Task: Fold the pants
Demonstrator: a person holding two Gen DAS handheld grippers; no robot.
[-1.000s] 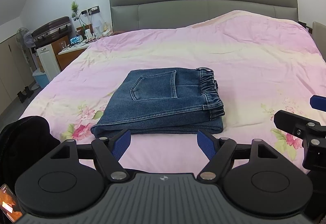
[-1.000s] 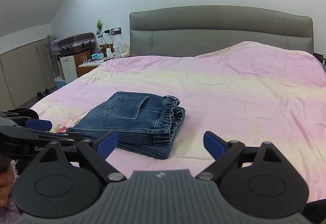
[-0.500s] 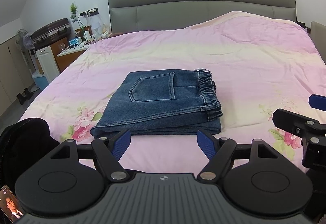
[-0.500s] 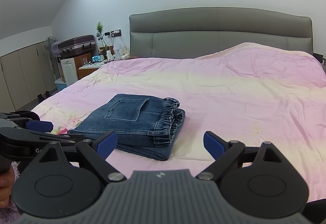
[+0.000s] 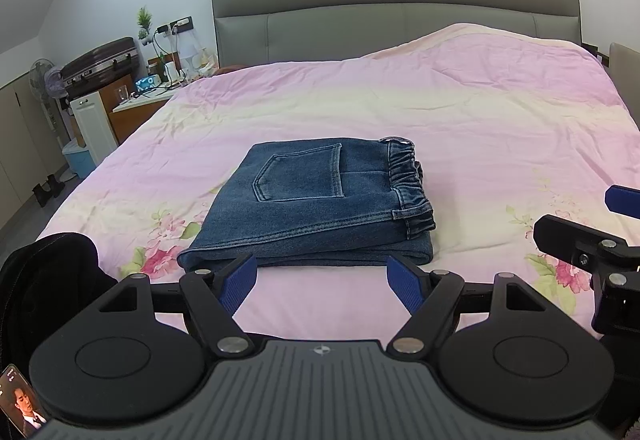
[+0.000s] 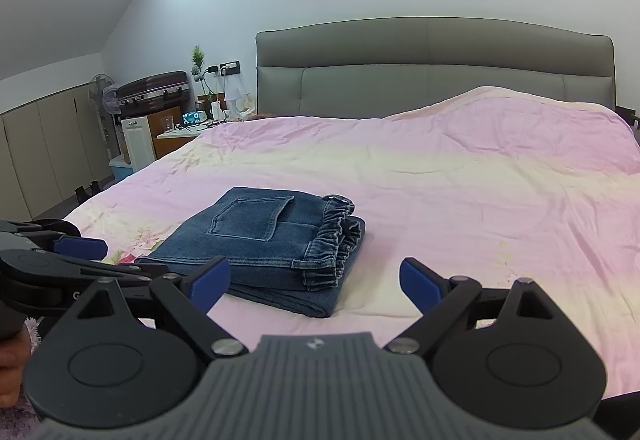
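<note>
— Well, we've got the pants (image 5: 316, 200) lying folded into a compact blue denim rectangle on the pink floral bedspread (image 5: 480, 128), near the foot of the bed. Back pocket faces up, gathered elastic waistband stacked along the right edge.

— And we see the layers clearly from the right wrist view: the pants (image 6: 268, 240) sit as a thicker upper fold on a thinner lower one, edges fairly square, the bottom layer poking out a little at the near corner.

— Grippers? Our left gripper (image 5: 320, 278) hangs just short of the near edge, blue pads spread wide, nothing between them, not touching the denim.

— Same with our right gripper (image 6: 316, 280): jaws wide apart, empty, off to the right of the pile.

— What can't we make out?

— The hem ends are tucked out of sight inside the fold. A dark garment (image 5: 48, 280) at lower left is cut off by the frame, and a phone (image 5: 18, 406) in the corner shows only partly. The nightstand (image 5: 140, 106) clutter is too small to read.
</note>
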